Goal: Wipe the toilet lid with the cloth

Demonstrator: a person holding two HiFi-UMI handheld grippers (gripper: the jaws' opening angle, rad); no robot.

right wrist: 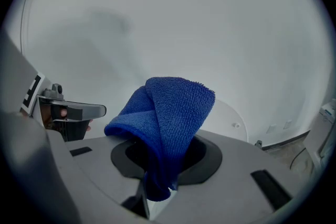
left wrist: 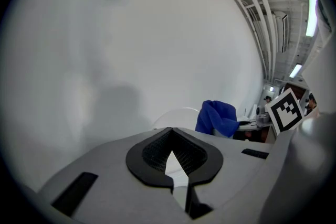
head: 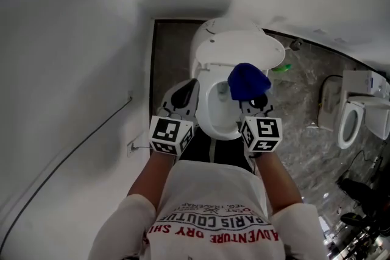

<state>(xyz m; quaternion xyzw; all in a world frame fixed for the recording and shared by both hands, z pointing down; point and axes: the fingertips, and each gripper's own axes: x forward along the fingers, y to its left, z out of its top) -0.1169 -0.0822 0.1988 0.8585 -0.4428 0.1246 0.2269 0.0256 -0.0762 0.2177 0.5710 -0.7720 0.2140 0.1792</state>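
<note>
The right gripper [head: 254, 105] is clamping its fingers on a bunched blue cloth [head: 247, 81] in front of the raised toilet lid [head: 234, 49], above the bowl [head: 210, 115], while the left gripper [head: 184, 94] is hovering alongside, fingers pressed together, empty.

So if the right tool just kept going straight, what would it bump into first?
Probably the raised toilet lid. The right tool, holding the blue cloth, points at the lid's white surface, so the cloth would touch first. I can't tell how far off the lid is.
</note>
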